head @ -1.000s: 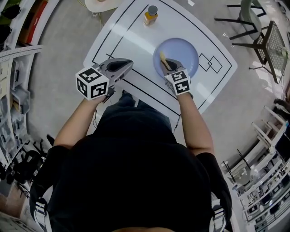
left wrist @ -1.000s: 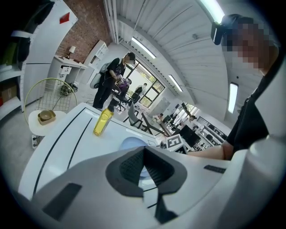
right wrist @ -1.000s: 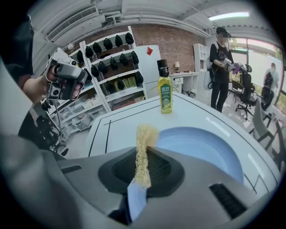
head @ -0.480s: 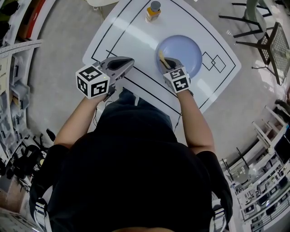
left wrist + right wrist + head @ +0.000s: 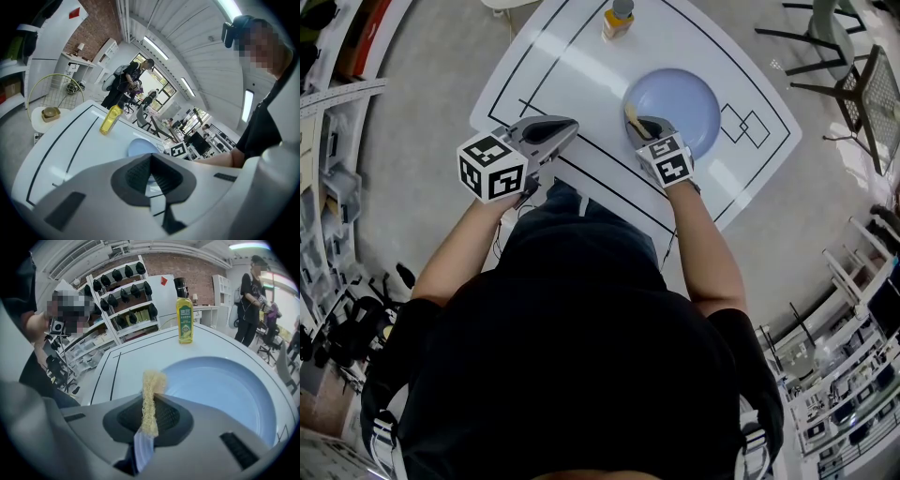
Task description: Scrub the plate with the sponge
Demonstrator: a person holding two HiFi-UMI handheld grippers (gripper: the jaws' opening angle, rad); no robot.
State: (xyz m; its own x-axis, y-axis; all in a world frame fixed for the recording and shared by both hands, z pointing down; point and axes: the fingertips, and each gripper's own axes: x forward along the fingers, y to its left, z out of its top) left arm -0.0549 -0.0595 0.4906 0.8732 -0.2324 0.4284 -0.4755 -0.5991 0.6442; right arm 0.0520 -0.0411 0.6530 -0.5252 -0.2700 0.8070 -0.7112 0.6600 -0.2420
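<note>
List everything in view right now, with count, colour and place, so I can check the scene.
table: one, white with black lines, in front of the person
plate: one, light blue, on the table's right half
sponge: one, yellow, clamped between the right jaws, at the plate's near rim
bottle: one, yellow with a dark cap, upright near the table's far edge
chairs: two, dark frames, on the floor beyond the table's right side
shelving: one run, pale grey, along the room's left edge
left hand-held gripper: one, grey, jaws together on nothing, above the table's near left edge
right hand-held gripper: one, grey, shut on the sponge at the plate
</note>
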